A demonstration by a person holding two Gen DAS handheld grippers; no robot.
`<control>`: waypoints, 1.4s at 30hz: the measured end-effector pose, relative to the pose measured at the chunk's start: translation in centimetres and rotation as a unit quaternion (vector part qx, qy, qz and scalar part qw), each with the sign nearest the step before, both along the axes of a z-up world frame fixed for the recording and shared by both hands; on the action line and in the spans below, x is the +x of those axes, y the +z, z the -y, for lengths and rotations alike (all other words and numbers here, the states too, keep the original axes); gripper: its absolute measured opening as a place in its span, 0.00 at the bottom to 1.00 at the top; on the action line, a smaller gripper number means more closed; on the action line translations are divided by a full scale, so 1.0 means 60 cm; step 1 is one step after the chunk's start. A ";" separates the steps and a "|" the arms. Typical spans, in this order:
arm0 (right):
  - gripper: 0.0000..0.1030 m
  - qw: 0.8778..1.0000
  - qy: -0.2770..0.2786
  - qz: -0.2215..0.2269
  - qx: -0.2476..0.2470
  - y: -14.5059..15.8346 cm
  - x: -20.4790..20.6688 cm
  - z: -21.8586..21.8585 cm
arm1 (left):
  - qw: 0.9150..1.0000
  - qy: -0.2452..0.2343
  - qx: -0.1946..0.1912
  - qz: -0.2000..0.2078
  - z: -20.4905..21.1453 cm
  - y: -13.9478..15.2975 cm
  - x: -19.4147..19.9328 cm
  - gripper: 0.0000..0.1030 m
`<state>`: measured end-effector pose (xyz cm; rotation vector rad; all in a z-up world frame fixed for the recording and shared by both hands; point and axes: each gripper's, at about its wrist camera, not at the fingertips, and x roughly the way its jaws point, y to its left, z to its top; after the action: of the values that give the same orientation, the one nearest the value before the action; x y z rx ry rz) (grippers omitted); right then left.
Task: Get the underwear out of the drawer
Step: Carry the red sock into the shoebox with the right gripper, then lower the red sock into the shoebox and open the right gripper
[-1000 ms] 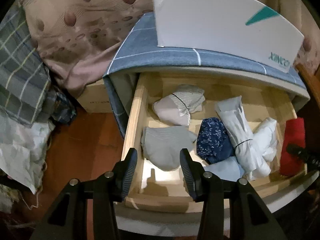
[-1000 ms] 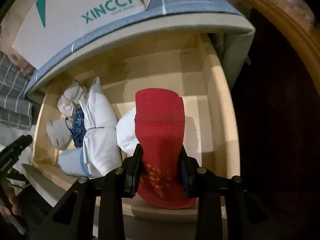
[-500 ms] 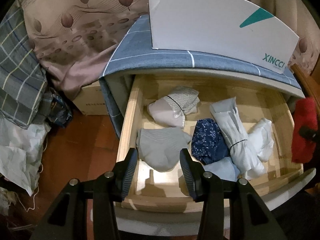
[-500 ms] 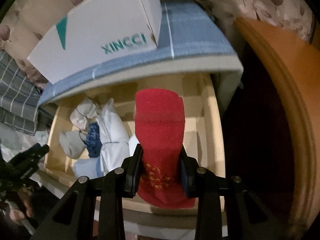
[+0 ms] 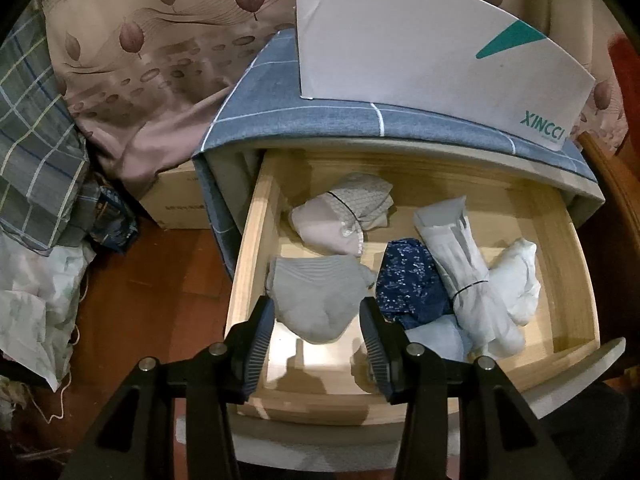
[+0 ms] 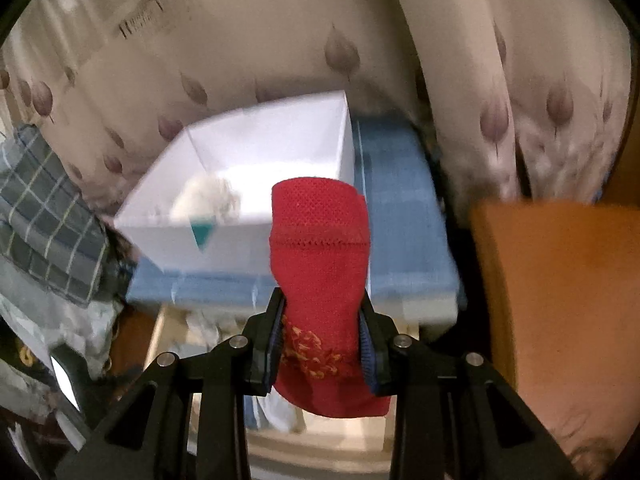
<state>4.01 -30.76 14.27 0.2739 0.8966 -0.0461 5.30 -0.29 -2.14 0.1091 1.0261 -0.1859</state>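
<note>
The wooden drawer is pulled out and holds several rolled pieces of underwear: grey, pink and grey, dark blue patterned, a white roll and light blue. My left gripper hangs open above the drawer's front left, with the grey piece lying below its fingers. My right gripper is shut on a red underwear roll, held high over the cabinet top. That red roll shows as a blur at the upper right of the left wrist view.
A white box stands open on the cabinet's blue checked cloth, with something white inside. An orange wooden bed frame is to the right. Leaf-print curtains hang behind. Piled clothes and a cardboard box sit left of the drawer.
My right gripper has risen out of the drawer with the red roll, from the drawer's right end to above the cabinet top. The left gripper has stayed in place, still open.
</note>
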 end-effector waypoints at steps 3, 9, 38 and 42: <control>0.30 1.000 0.004 0.022 -0.016 0.049 0.035 -0.007 | 1.000 -0.002 -0.002 0.000 0.001 0.000 0.000 0.44; 0.30 0.998 0.005 0.045 -0.034 0.102 0.111 -0.022 | 1.000 -0.005 -0.005 0.001 0.003 0.001 -0.001 0.44; 0.30 0.993 0.035 -0.087 -0.070 -0.068 0.301 -0.068 | 0.999 -0.004 -0.033 -0.006 0.002 0.002 0.003 0.44; 0.30 0.992 0.034 -0.092 -0.074 -0.078 0.305 -0.070 | 0.999 -0.005 -0.032 -0.006 0.001 0.002 0.003 0.44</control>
<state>22.32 -26.55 9.57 0.1019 1.0806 -0.0746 5.51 -0.35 -2.02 0.0553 1.0307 -0.2272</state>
